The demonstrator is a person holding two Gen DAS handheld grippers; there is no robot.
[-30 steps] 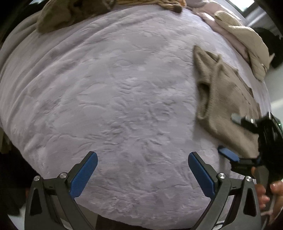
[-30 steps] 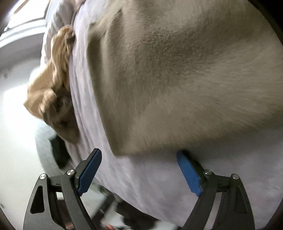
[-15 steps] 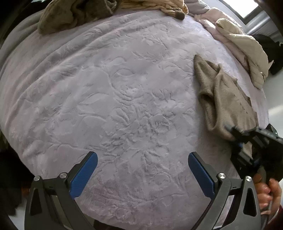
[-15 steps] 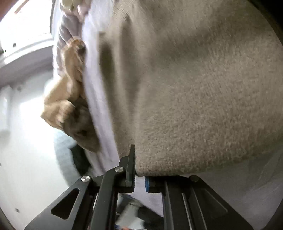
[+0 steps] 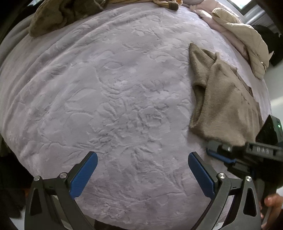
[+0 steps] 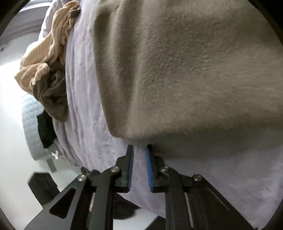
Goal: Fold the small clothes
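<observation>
A taupe fuzzy garment (image 5: 226,106) lies mostly flat on the right side of a lilac embossed blanket (image 5: 106,88). My left gripper (image 5: 142,159) is open and empty, hovering over bare blanket left of the garment. My right gripper (image 5: 212,150) sits at the garment's near corner. In the right wrist view the garment (image 6: 176,70) fills the upper frame. There my right gripper (image 6: 139,150) has its jaws a narrow gap apart, tips just short of the garment's edge. Only blanket (image 6: 84,106) shows between the pads.
An olive-brown clothes pile (image 5: 61,16) and a beige jacket (image 5: 247,40) lie along the far edge of the bed. A tan ribbed garment (image 6: 53,53) hangs off the bed's side above a quilted pale-blue item (image 6: 30,123). A person's hand (image 5: 272,203) holds the right gripper.
The right gripper went from wide open to shut on the garment's edge, and now its jaws stand slightly apart with the edge free. The left gripper stayed open, barely moving.
</observation>
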